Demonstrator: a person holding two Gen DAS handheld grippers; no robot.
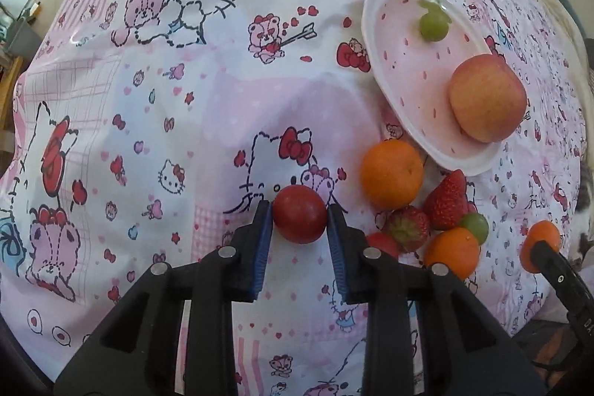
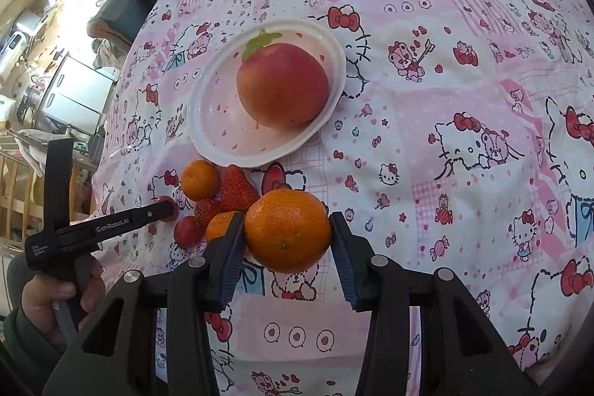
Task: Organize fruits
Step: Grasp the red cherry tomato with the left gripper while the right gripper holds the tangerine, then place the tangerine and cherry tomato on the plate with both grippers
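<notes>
Close to us, our left gripper [image 1: 300,210] pinches a red fruit [image 1: 299,214], and our right gripper [image 2: 287,229] pinches an orange [image 2: 287,230]. We hold both tight to carry them to the plate [image 2: 208,140], far behind, where the apple [image 2: 283,85] sits.

The left gripper [image 1: 300,210] is black plastic with two thick arms. Its fingers [image 1: 262,240] have blue ridged pads on the inside. Round silver screws shine on top.

The right gripper [image 2: 287,223] looks the same: black, blue pads, silver screws.

At the lower left of the right wrist view, a bare hand [image 2: 55,295] with a dark sleeve shows. White letters "GenRobot.AI" sit on the black bar there.
</notes>
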